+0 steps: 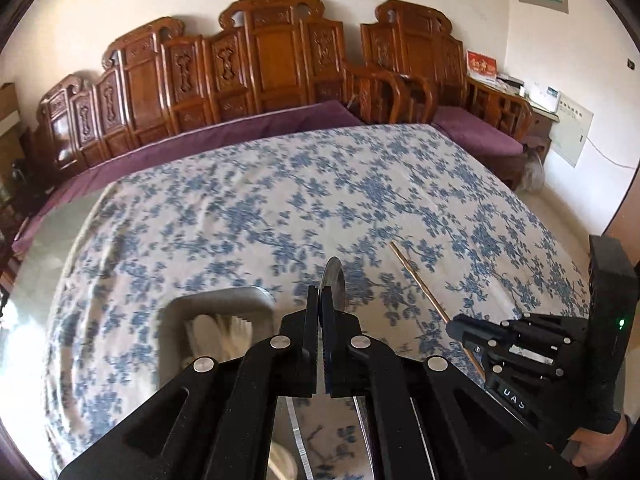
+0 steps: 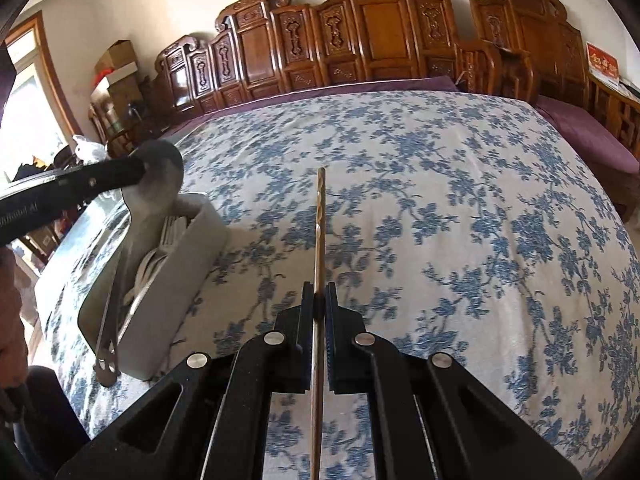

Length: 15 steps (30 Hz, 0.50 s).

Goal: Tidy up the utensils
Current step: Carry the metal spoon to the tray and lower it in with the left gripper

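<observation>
The left gripper [image 1: 320, 300], pinching a spoon [image 2: 154, 184], hovers directly above the utensil box [image 2: 160, 280]. The right gripper [image 2: 320, 296] pinches a chopstick [image 2: 320, 216] lengthwise, with the box off to its left.

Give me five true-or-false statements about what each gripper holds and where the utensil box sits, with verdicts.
1. The left gripper is shut on a metal spoon. True.
2. The right gripper is open. False: it is shut on a thin chopstick.
3. The white box already holds utensils. True.
4. The box sits on bare wood. False: it is on a blue-flowered cloth.
5. The spoon lies flat on the cloth. False: it hangs over the box.
</observation>
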Tool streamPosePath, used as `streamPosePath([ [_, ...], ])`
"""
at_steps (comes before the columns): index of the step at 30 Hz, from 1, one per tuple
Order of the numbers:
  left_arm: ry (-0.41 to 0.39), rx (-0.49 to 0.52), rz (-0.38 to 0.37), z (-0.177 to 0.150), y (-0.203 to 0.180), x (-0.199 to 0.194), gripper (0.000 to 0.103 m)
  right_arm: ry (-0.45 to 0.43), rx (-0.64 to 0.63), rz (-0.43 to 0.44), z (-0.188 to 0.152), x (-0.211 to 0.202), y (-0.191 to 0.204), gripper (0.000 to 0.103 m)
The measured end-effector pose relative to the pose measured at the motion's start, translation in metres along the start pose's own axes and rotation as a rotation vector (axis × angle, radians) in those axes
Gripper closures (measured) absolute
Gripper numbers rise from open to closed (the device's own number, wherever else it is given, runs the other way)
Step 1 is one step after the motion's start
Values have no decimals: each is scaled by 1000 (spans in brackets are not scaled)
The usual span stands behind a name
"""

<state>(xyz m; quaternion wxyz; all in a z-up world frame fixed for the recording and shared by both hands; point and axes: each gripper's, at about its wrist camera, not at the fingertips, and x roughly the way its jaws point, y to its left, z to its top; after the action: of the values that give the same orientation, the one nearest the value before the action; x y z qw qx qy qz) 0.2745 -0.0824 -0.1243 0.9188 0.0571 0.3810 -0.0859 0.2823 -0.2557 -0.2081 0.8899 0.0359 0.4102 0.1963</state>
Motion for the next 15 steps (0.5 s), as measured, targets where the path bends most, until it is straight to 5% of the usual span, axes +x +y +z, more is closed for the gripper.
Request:
streamPosePath([
  [15,-5,-56,61,-11,63,-16,102,22,-44,1,-7,7,20,97],
])
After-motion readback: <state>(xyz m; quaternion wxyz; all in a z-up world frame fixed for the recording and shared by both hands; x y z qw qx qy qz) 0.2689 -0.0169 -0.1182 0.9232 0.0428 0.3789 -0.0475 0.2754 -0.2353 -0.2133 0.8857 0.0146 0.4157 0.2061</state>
